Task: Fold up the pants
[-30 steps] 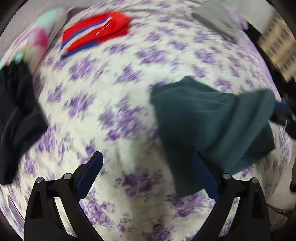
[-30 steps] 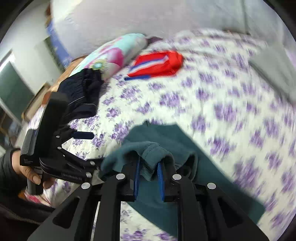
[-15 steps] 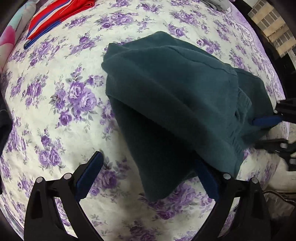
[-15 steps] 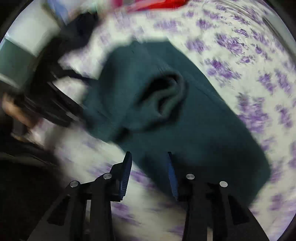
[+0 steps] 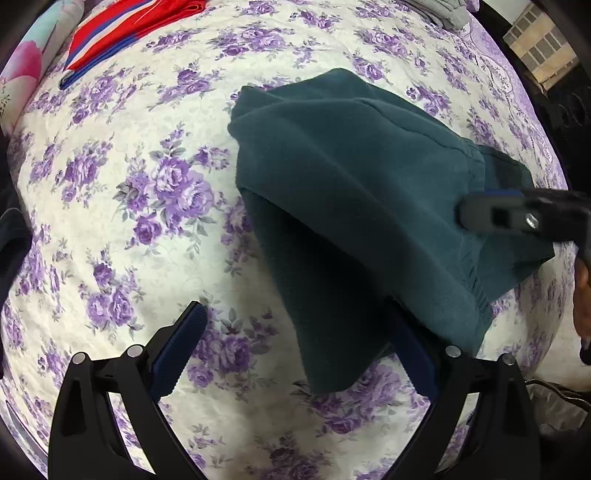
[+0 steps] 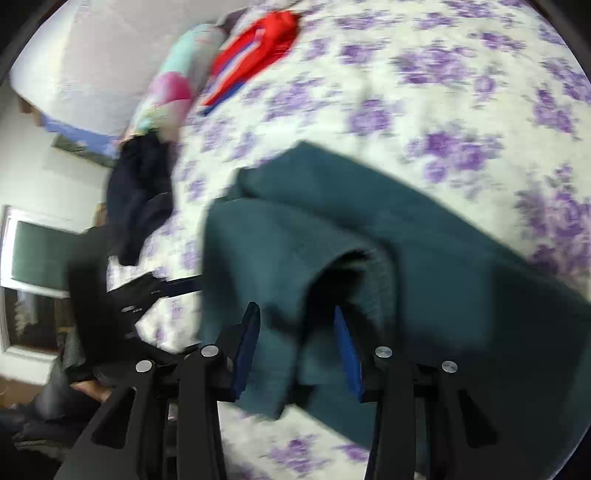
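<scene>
In the left wrist view, the folded teal pants [image 5: 354, 206] are seen lying toward the bed's right edge on the floral bedsheet [image 5: 147, 184]. The left gripper [image 5: 295, 354] is spread wide, nothing held. In the blurred right wrist view, the right gripper [image 6: 297, 343] is parted over the pants [image 6: 424, 266], nothing clamped; red clothing [image 6: 255, 55] is seen near the far edge.

The teal pants [image 5: 354, 192] look like soft, matt fleece. At eleven o'clock, the red garment [image 5: 125, 26] looks smoother. The floral bedspread [image 5: 129, 192] is matt, lightly quilted cloth.
</scene>
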Demonstrator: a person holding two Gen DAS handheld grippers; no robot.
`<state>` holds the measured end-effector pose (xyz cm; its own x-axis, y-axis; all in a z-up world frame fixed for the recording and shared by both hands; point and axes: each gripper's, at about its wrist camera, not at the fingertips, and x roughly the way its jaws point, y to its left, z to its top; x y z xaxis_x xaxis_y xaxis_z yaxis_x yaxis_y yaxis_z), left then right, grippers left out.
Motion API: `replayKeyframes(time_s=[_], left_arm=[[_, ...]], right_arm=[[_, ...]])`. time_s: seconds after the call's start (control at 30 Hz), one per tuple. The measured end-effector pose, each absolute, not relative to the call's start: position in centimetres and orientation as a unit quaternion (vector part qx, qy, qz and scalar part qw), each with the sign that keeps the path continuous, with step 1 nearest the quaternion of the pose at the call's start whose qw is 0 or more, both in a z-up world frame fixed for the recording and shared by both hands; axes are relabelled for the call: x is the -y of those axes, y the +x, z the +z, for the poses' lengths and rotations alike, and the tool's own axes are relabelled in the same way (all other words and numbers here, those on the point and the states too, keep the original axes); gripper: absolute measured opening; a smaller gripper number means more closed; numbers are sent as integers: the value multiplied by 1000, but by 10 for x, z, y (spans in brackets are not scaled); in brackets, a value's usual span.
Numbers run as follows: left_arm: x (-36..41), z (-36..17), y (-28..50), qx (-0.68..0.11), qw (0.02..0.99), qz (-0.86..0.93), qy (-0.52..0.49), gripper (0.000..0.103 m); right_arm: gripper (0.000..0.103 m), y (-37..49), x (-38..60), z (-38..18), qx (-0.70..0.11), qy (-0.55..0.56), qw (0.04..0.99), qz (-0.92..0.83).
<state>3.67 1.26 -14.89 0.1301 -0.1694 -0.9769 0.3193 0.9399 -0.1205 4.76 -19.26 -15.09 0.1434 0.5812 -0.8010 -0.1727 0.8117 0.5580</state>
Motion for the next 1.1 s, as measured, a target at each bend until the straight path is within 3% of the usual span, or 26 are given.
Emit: replayKeyframes(time_s=[0.2, 0.27, 0.5, 0.6, 0.63, 0.7, 0.73, 0.77, 0.83, 0.97, 1.0, 1.07, 1.1], left_arm=[[-21, -153, 36, -645, 747, -161, 39, 94], [-22, -153, 35, -645, 746, -160, 40, 94], [-34, -139, 37, -629, 763, -150, 11, 94], [-30, -146, 42, -639, 756, -143, 9, 94], [-25, -148, 43, -639, 755, -144, 22, 94], [-18, -149, 43, -640, 754, -143, 44, 94], [-18, -147, 41, -637, 755, -145, 45, 94], [-20, -144, 40, -634, 758, -147, 40, 94], [-28, -141, 41, -633, 761, -139, 29, 94], [-43, -140, 42, -637, 761, -127, -1, 94], [-44, -140, 42, -638, 760, -124, -4, 94], [-42, -139, 42, -638, 760, -123, -2, 94], [-41, -138, 41, -637, 761, -124, 1, 94]], right_arm=[[43, 58, 190, -158, -585, 233, 725, 278], [8, 64, 181, -162, -589, 234, 720, 282], [9, 71, 212, -98, -553, 156, 773, 268], [20, 89, 207, -115, -572, 57, 784, 235], [34, 93, 201, -128, -584, 29, 779, 225], [34, 93, 199, -135, -595, 10, 772, 221], [42, 87, 207, -126, -583, 36, 780, 224], [62, 83, 214, -118, -574, 56, 785, 225], [76, 62, 237, -100, -539, 100, 808, 216], [76, 48, 250, -117, -554, 113, 801, 195], [73, 49, 245, -127, -563, 114, 796, 192], [40, 49, 226, -141, -571, 105, 789, 203], [33, 50, 217, -148, -579, 85, 788, 192]])
